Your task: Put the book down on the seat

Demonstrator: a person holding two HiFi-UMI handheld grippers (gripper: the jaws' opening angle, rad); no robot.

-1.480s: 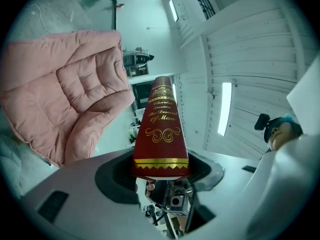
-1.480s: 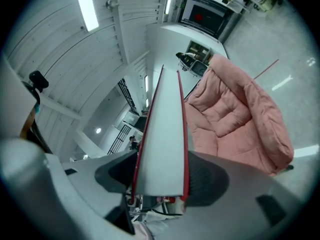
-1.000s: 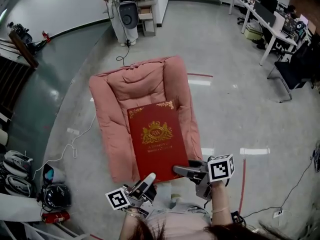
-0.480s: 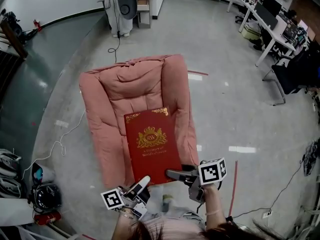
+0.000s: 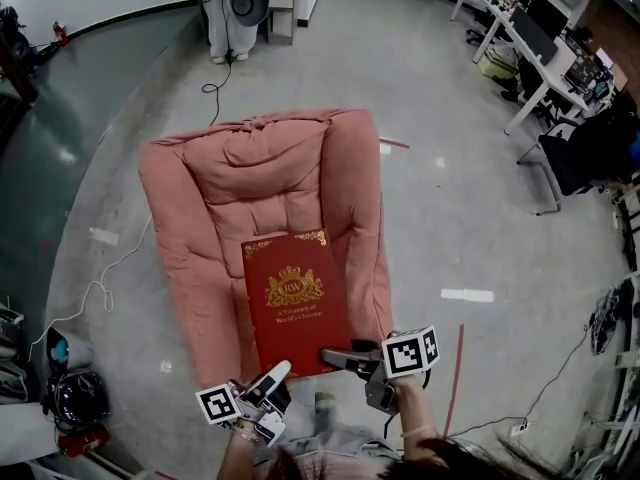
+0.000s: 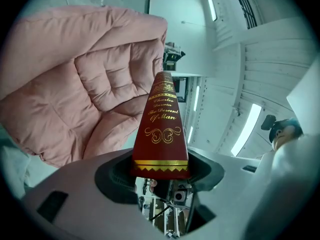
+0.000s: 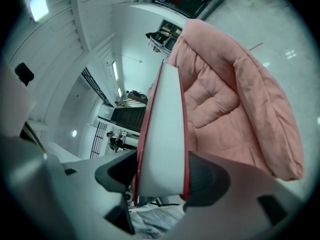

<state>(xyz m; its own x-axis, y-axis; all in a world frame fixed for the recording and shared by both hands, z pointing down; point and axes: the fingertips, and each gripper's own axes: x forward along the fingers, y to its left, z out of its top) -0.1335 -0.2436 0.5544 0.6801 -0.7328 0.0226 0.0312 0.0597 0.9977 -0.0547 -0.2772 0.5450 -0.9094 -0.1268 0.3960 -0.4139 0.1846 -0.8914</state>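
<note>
Grey jaws of the left gripper [image 6: 160, 173] clamp the bottom of the book's [image 6: 161, 129] spine, where gold lettering reads "The Descent of Man". The right gripper [image 7: 162, 178] grips the opposite side, its dark ribbed pads [image 7: 207, 181] pressing both red covers with the white page block between them. In the head view both grippers sit at the book's near end, the left gripper [image 5: 275, 370] at the near left corner and the right gripper [image 5: 338, 355] at the near right corner, each carrying its cube with square markers.

The book [image 5: 293, 298] lies roughly flat, front cover up with a gold crest and gold corner ornaments, over the front part of the seat [image 5: 260, 178]. Whether it touches the cushion I cannot tell. The seat is a pink, thickly padded armchair with puffy arms, standing on a pale glossy floor [image 5: 450, 198]. A cable [image 5: 100, 288] trails over the floor to its left, and desks [image 5: 530, 48] stand well apart at the upper right.
</note>
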